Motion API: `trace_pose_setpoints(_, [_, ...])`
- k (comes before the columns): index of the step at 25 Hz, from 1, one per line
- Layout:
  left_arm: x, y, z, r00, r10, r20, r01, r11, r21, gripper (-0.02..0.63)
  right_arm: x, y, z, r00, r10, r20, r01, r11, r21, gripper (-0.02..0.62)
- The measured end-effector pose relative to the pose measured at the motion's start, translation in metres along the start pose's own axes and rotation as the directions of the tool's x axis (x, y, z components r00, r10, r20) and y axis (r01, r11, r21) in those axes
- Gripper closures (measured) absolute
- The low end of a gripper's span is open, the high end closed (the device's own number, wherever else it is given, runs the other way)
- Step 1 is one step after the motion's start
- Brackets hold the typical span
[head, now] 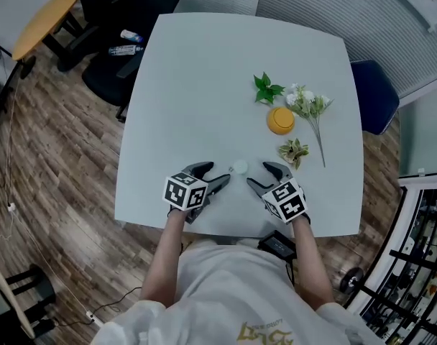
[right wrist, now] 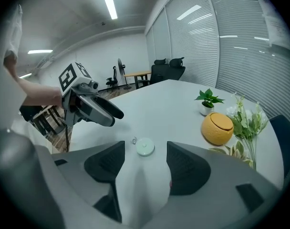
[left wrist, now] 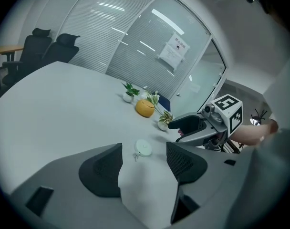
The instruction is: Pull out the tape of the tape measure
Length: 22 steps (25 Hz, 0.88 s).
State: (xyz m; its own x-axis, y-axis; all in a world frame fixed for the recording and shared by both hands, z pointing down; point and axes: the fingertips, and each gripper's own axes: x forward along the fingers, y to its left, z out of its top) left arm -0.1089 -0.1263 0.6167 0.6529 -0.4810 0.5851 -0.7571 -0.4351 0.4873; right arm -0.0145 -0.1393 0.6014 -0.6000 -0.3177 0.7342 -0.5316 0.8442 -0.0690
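Your tabletop [head: 204,85] looks smooth, matt and pale grey. The tape measure [head: 238,167] near you seems pale, faintly glossy plastic. The left claw [head: 217,175] and right claw [head: 258,175] look like dark matt plastic with finely textured pads [left wrist: 181,161]. The floor [head: 53,192] on the left shows wood-grain planks.

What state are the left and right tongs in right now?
Left tongs: open, holding nothing.
Right tongs: open, holding nothing; the small round pale tape measure lies ungripped between the two.
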Motion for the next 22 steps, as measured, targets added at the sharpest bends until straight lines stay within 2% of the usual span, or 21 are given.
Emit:
trace_pose_setpoints(5, [0.011, 0.01, -0.003, 0.999, 0.026, -0.026, -0.027, 0.999, -0.031, 0.314, 0.018, -0.003, -0.004, 0.998, 0.058, -0.033, -0.059, 0.998, -0.038, 0.316])
trace_pose_setpoints(11, [0.027, 0.014, -0.014, 0.996, 0.038, -0.078, -0.04, 0.999, -0.028, 0.314, 0.039, -0.003, -0.008, 0.993, 0.097, -0.064, -0.102, 0.991, -0.085, 0.316])
trace_pose_setpoints(22, [0.04, 0.015, -0.016, 0.995, 0.045, -0.087, -0.048, 0.999, -0.025, 0.314, 0.066, -0.001, -0.014, 0.985, 0.133, -0.113, -0.151, 0.974, -0.17, 0.316])
